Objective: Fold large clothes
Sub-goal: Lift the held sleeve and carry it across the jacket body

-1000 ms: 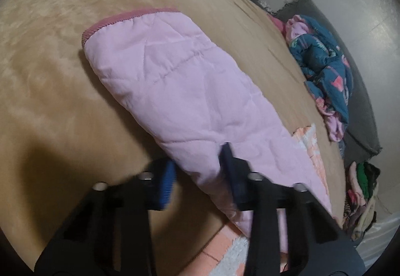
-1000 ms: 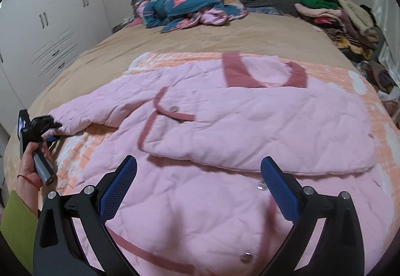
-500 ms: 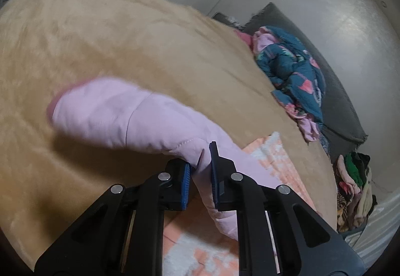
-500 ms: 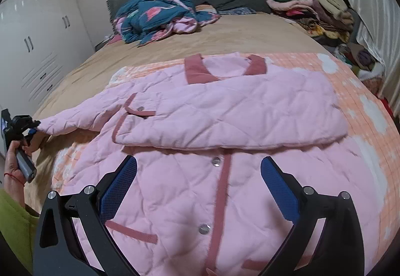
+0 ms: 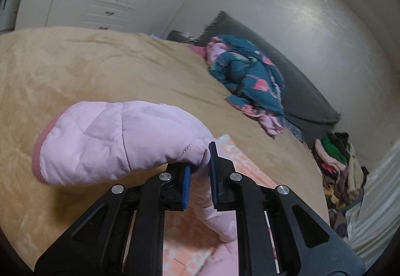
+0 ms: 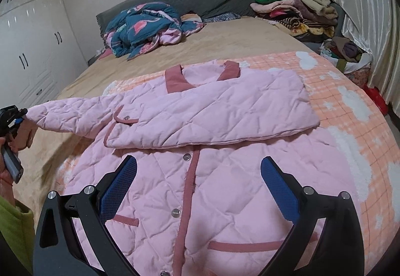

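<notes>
Lifted off the bed, the left tool clamps the jacket sleeve; right tool hovers open.

A pale pink quilted jacket, stitched in a diamond pattern, is trimmed in dusty rose along collar, placket and pocket edges, and silver snaps are seen down the front. Its pale pink sleeve is finished with a rose cuff. A peach-and-white checked blanket with white cloud patches is laid over a tan plush bed cover. A teal quilt is patterned in pink. Blue pads are borne by the black left claw and the black right claw.
</notes>
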Demonstrator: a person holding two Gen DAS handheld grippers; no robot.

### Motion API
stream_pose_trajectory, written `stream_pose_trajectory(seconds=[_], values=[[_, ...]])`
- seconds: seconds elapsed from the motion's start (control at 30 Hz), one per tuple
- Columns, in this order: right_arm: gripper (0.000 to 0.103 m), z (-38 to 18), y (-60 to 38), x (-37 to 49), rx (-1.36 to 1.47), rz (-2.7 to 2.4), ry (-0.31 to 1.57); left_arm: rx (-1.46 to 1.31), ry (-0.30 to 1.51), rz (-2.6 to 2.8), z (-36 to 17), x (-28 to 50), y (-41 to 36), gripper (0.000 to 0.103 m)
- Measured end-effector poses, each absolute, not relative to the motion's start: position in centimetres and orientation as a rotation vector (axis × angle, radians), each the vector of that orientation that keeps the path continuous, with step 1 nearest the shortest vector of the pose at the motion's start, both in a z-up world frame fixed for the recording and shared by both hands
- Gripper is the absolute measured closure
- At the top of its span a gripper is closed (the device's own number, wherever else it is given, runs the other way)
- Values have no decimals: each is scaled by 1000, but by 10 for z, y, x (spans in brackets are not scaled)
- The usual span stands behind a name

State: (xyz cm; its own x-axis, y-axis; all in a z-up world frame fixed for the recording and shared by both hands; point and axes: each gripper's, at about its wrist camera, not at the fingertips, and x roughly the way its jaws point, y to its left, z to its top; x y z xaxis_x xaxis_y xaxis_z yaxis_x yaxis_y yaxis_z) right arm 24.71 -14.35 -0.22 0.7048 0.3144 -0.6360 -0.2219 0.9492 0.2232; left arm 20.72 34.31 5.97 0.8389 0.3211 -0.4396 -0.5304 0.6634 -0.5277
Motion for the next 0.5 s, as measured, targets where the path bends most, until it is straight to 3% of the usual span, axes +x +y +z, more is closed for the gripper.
stream_pose_trajectory(seconds=[0.5], values=[[4,5,-189,232,217,280,699,-472,314,366,113,224,245,97]])
